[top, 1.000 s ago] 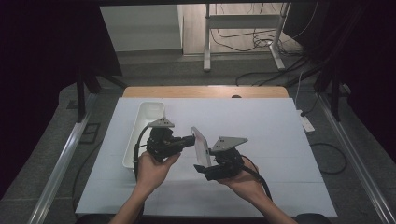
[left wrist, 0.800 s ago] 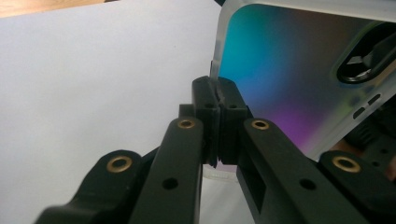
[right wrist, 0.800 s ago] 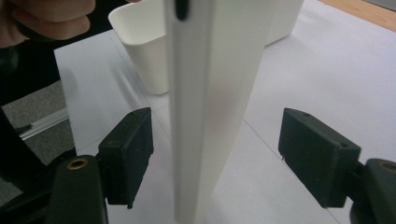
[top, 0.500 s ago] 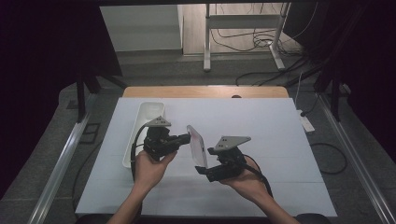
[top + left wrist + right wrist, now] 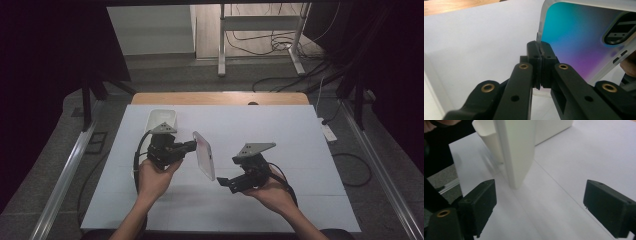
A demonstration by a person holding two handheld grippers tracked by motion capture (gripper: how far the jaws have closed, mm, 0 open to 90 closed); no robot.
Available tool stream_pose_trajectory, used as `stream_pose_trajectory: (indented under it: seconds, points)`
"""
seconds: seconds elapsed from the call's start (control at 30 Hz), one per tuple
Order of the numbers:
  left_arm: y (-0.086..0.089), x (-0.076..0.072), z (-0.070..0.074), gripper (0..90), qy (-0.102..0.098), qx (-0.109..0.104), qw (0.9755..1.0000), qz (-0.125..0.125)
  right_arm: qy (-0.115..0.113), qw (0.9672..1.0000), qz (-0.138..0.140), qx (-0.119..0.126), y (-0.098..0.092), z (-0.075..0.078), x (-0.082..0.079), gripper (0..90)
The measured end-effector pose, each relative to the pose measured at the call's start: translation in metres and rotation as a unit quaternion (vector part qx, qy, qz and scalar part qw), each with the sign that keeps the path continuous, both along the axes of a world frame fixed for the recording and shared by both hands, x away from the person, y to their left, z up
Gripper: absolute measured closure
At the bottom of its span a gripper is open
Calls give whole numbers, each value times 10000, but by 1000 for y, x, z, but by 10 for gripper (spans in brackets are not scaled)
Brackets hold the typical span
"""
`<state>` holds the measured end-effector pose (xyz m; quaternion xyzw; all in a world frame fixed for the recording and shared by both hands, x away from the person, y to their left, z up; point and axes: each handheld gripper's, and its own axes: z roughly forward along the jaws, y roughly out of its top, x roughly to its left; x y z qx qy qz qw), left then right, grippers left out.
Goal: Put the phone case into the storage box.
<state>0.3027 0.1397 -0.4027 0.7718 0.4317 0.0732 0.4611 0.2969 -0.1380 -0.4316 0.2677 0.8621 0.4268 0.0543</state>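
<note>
Holding the translucent plastic phone case (image 5: pixel 204 155) by one thin edge, the left gripper (image 5: pixel 192 146) has its jaws fully closed on the rim, and the case stands tilted above the white-covered counter (image 5: pixel 280 130), between the two hands. The right gripper (image 5: pixel 223 182) sits just beside the case's lower end; its jaws have just been opening and now stand wide with nothing between them. Risk: a single-edge pinch on smooth, flexible plastic gives little resistance to twisting, so the case may pivot or slip out and drop onto the counter. A sideways move of the right gripper could knock the case's lower corner. The white rectangular tray (image 5: pixel 161 118) lies behind the left gripper, apart from the case.
</note>
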Motion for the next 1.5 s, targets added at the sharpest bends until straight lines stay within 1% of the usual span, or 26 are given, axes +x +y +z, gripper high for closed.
stream_pose_trajectory:
  seconds: [0.03, 0.2, 0.27, 0.33, 0.5, 0.63, 0.7, 0.77, 0.9, 1.07, 1.27, 1.4, 1.5]
  points:
    - [1, 0, 0, 882, -16, 29, 10000, 8, -5, 10000, -13, -17, -2, 0, 1, 97]
    - [5, 2, 0, 883, -14, 26, 10000, 84, -9, 9999, -85, -85, -9, -1, 4, 84]
    - [6, 2, 0, 883, -14, 59, 9999, 95, -5, 9998, -116, -135, -11, -1, 5, 75]
    - [8, 3, 1, 883, -13, 63, 9999, 139, -16, 9996, -150, -235, -14, -1, 5, 71]
    - [15, 4, 2, 883, -13, 93, 9998, 196, 12, 9991, -202, -379, -21, -5, 7, 43]
    - [19, 6, 4, 882, -22, 115, 9996, 241, 40, 9988, -258, -407, -26, -6, 6, 30]
    - [21, 6, 5, 882, -35, 129, 9996, 264, -1, 9987, -278, -421, -30, -7, 6, 21]
    - [22, 7, 6, 883, -32, 134, 9995, 285, 18, 9988, -285, -397, -32, -7, 7, 18]
    - [26, 9, 7, 883, -28, 150, 9994, 318, -29, 9985, -310, -445, -37, -6, 6, 10]
    - [31, 11, 8, 882, -14, 123, 9993, 367, -29, 9984, -360, -430, -43, -6, 6, 6]
    - [37, 13, 10, 882, -19, 174, 9990, 418, 7, 9978, -448, -490, -55, -7, 4, 5]
    - [41, 14, 11, 883, -20, 172, 9987, 480, 36, 9974, -508, -503, -63, -8, 2, 5]
    - [43, 15, 13, 882, -20, 211, 9985, 506, 19, 9972, -542, -518, -68, -8, 0, 5]
